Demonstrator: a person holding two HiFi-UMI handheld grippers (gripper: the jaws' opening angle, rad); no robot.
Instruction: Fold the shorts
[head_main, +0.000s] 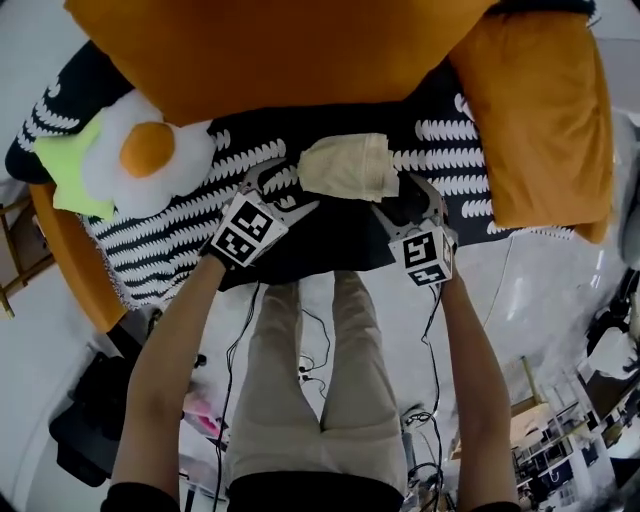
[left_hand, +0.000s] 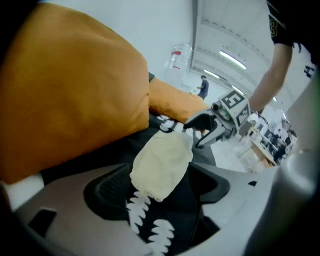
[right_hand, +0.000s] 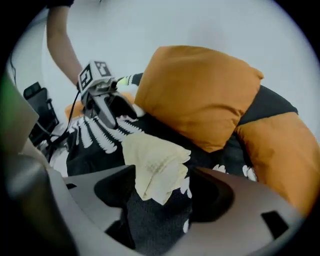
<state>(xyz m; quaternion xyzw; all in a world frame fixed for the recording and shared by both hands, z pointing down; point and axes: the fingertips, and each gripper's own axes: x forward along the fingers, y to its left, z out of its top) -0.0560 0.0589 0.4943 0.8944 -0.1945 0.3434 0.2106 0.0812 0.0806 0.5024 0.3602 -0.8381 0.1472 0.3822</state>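
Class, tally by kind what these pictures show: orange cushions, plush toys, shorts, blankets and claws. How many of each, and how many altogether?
Orange cushions: 2
Fried-egg plush toy: 1
Folded cream shorts: 1
Black-and-white patterned blanket: 1
Claws: 2 (left claw, right claw)
Total: 7

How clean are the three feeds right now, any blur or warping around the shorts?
Head view: shorts sharp, evenly lit, room edges bowed by the wide lens. Left gripper view: soft throughout, near jaws blurred, shorts readable. Right gripper view: black vignette in the corners, shorts clearer, near jaws out of focus.
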